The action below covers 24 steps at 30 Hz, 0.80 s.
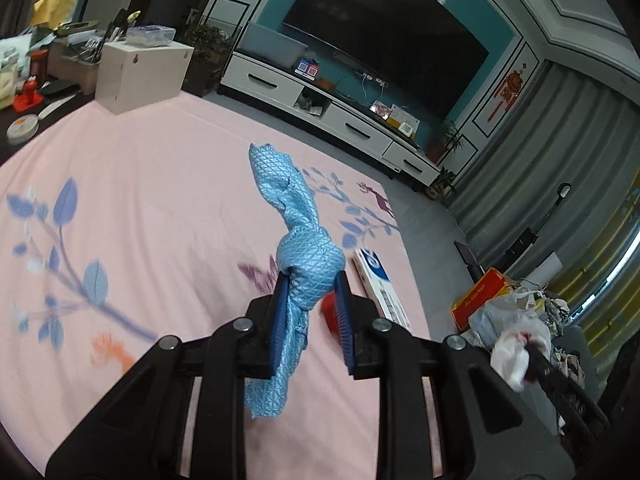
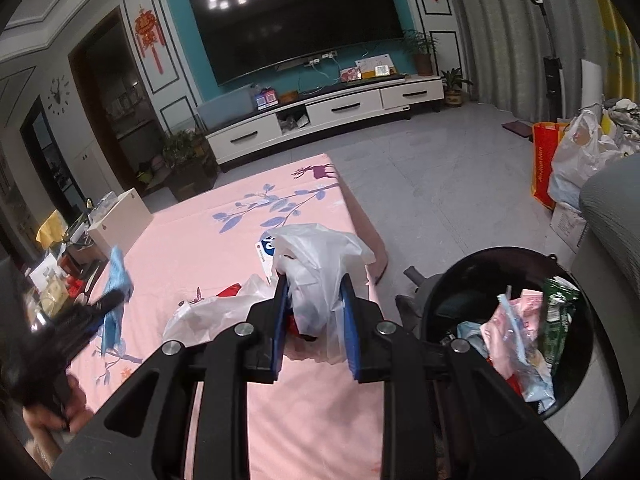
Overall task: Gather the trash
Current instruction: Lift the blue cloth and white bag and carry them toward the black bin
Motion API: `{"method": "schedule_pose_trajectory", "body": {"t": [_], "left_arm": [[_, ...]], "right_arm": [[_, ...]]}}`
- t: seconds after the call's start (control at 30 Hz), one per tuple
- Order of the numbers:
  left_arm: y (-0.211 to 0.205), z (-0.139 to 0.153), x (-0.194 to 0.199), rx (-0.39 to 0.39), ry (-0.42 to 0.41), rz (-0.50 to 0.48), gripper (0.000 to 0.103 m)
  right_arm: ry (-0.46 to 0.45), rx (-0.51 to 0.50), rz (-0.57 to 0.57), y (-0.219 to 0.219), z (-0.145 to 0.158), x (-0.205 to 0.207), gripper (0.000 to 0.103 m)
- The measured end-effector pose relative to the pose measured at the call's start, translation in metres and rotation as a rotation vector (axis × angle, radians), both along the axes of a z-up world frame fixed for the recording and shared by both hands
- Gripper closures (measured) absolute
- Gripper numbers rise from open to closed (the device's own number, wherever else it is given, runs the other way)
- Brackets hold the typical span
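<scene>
My left gripper [image 1: 310,280] is shut on a knotted blue quilted cloth [image 1: 298,216], held above the pink floral tablecloth [image 1: 140,200]; the cloth's tails hang above and below the blue pads. The same blue cloth [image 2: 114,280] appears at the left of the right wrist view. My right gripper [image 2: 314,280] is shut on a crumpled white plastic bag [image 2: 320,252] near the table's right edge. Another white bag [image 2: 212,312] and a red scrap [image 2: 228,291] lie on the cloth behind it. A black trash bin [image 2: 508,320] with several wrappers inside stands at the lower right.
A white-and-blue flat box [image 1: 380,288] lies near the table's right edge. A beige box [image 1: 140,76] and clutter sit at the far left. Bags and an orange box [image 2: 544,160] crowd the floor at right. A TV cabinet [image 2: 320,116] lines the far wall.
</scene>
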<state>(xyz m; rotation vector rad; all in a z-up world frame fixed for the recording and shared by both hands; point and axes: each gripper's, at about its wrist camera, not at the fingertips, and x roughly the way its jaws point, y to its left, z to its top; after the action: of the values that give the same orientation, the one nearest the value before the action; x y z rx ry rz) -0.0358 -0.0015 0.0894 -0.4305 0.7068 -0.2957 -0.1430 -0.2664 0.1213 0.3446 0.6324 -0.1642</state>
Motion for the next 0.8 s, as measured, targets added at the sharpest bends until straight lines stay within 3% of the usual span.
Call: {"method": "schedule_pose_trajectory", "body": {"t": [0.13,0.33,0.43,0.67,0.8], "left_arm": [[-0.020,-0.001,-0.031,0.018,-0.004,-0.036,0.079],[-0.037,0.001,-0.062,0.068,-0.036,-0.008,0.079],[-0.047,0.001,-0.070,0.051,-0.026,-0.034,0.079],[-0.076,0.003,-0.083,0.122,-0.067,-0.047,0.079],[-0.082,-0.004,-0.078,0.130,-0.040,-0.059,0.079]], "right_arm": [[-0.029,-0.003,-0.013,-0.004,0.002,-0.008,0.078],[-0.060,0.025,-0.057,-0.023,0.006,-0.027,0.078],[-0.072,0.029,-0.071,-0.031,0.008,-0.031,0.078],[-0.072,0.081,-0.094,-0.052,0.001,-0.034,0.078],[-0.012,0.112,-0.119,-0.064,-0.016,-0.026,0.078]]}}
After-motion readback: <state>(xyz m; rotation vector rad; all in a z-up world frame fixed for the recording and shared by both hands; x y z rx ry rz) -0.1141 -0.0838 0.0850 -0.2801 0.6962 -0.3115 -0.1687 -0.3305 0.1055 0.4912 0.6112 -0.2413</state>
